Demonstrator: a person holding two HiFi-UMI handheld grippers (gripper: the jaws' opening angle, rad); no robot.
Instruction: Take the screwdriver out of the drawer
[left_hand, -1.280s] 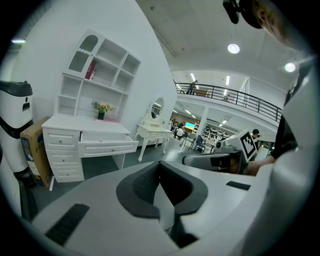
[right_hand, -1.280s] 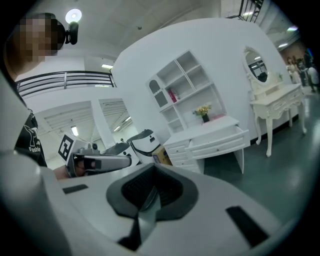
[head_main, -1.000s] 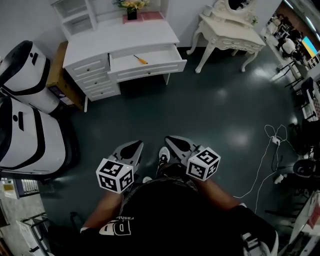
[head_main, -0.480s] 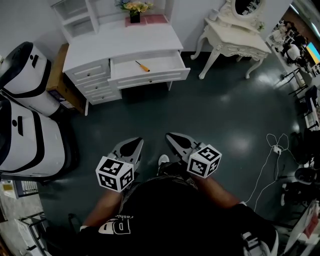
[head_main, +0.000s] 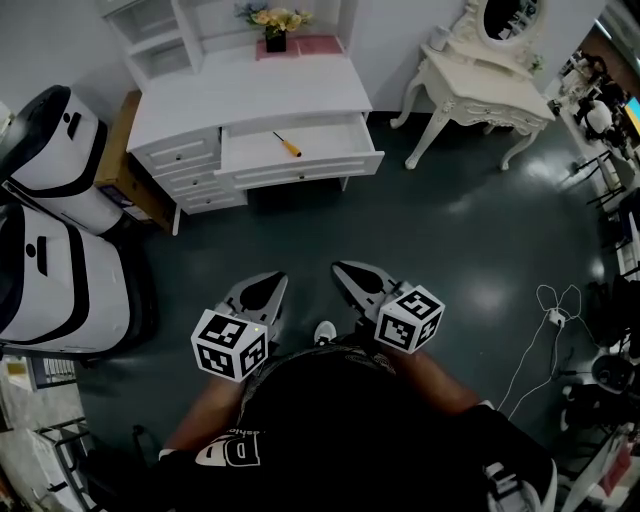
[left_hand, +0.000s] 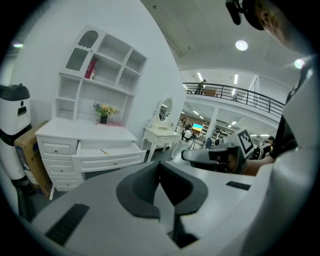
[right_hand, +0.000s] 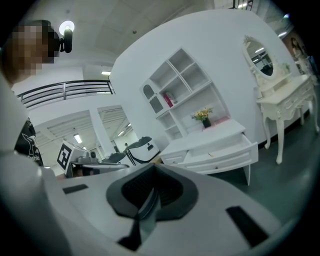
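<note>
Screwdriver (head_main: 287, 144): it lies flat on the bottom of the open drawer (head_main: 300, 168), its orange handle toward the front right and its thin shaft pointing back and left; we see nothing else beside it
Drawer: it is pulled well out from under the top of the white bench (head_main: 250, 85), so its inside is open from above, and we judge that we need not pull it first
Left tool (head_main: 262, 287): clenched on nothing, carried low in front of our body and aimed toward the bench
Right tool (head_main: 352, 275): likewise clenched and empty, near the left tool and at about the same height
Why we hold them so: we stand well apart from the bench with bare dark floor (head_main: 420, 230) between, and there is nothing here to grasp, so shut jaws kept close to the body suit walking
Step in hand: we judge that we are getting within reach of the drawer, and the task is barely begun
Next move: one tool must part its jaws before it dips in; the thicker handle looks the surer hold
Risk: the screwdriver may roll or slide on the smooth drawer bottom if we nudge it
</note>
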